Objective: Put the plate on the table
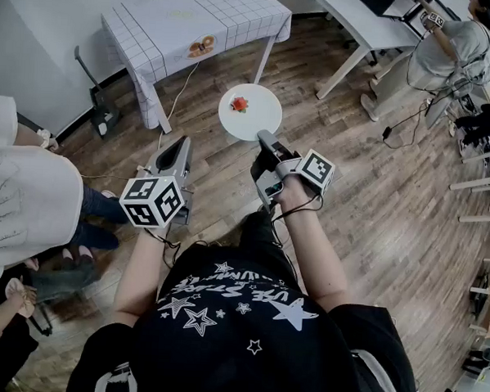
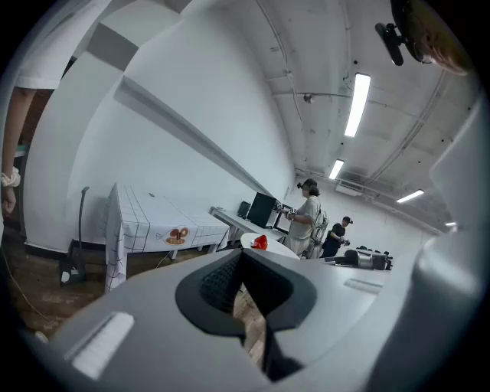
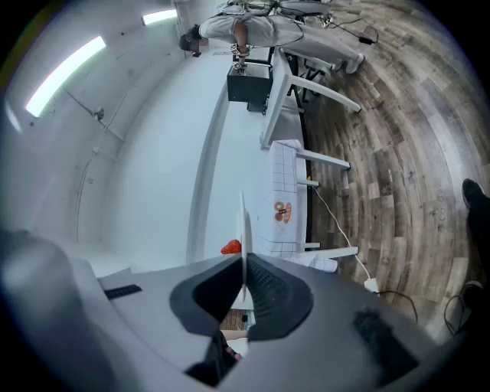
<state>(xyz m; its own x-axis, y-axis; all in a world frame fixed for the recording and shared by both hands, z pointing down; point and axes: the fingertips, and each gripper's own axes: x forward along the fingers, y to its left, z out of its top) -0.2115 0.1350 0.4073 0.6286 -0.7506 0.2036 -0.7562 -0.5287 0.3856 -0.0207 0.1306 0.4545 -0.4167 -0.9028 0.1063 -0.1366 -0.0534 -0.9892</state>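
A round white plate (image 1: 253,118) with a red strawberry (image 1: 239,104) on it hangs level above the wooden floor. My right gripper (image 1: 264,140) is shut on the plate's near rim. In the right gripper view the plate (image 3: 243,230) shows edge-on between the jaws of that gripper (image 3: 243,268), with the strawberry (image 3: 230,247) just to its left. My left gripper (image 1: 182,144) hangs to the left of the plate, jaws together and holding nothing. The left gripper view looks past this gripper (image 2: 242,256) at the plate (image 2: 269,246). Further off stands the table with a checked cloth (image 1: 230,10).
A small dish of brown rings (image 1: 201,46) lies near the table's front edge. A black stand (image 1: 98,101) and a cable (image 1: 181,93) are by the table's left leg. A person in white (image 1: 24,196) stands close on my left, another (image 1: 449,46) by long white desks (image 1: 361,17).
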